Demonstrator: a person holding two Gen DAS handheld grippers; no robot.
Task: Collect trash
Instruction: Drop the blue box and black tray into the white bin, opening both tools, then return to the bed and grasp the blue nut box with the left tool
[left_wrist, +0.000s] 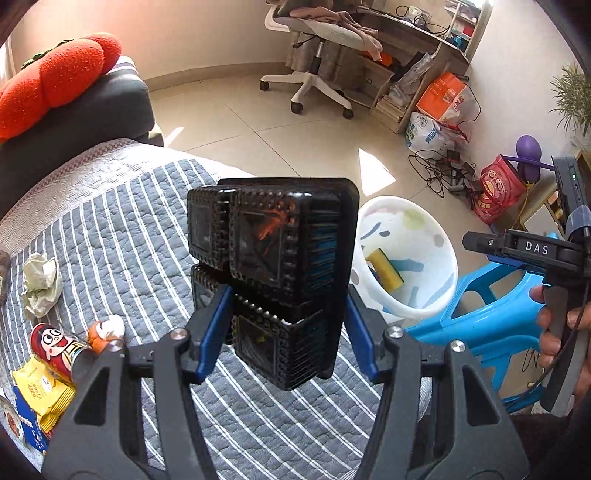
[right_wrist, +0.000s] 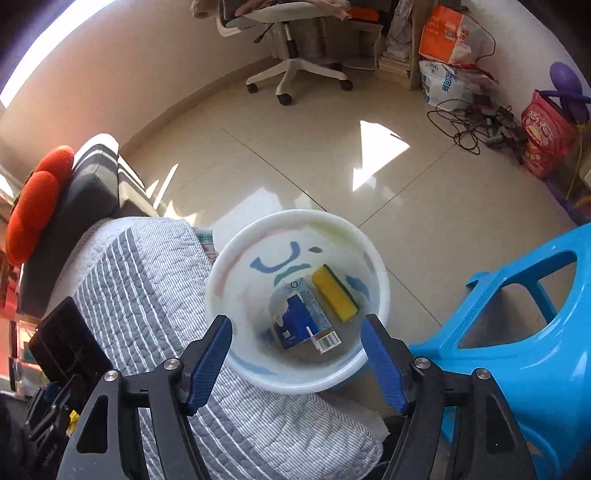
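Note:
My left gripper (left_wrist: 288, 325) is shut on a black plastic food tray (left_wrist: 280, 266) and holds it upright above the striped quilt (left_wrist: 122, 236), left of the white bin (left_wrist: 439, 295). The bin (right_wrist: 229, 273) holds a yellow sponge (right_wrist: 334, 293) and a blue milk carton (right_wrist: 301, 319). My right gripper (right_wrist: 295, 354) is open and empty, right above the bin's near rim. The right gripper also shows in the left wrist view (left_wrist: 476, 242). On the quilt lie a crumpled paper (left_wrist: 40, 284), a red can (left_wrist: 59, 350), an orange-white scrap (left_wrist: 107, 330) and yellow wrappers (left_wrist: 44, 395).
A blue plastic stool (right_wrist: 517, 332) stands right of the bin. A dark sofa arm (left_wrist: 81, 122) carries an orange cushion (left_wrist: 55, 77). An office chair (right_wrist: 291, 55), bags and a tangle of cables (right_wrist: 476, 122) lie across the tiled floor.

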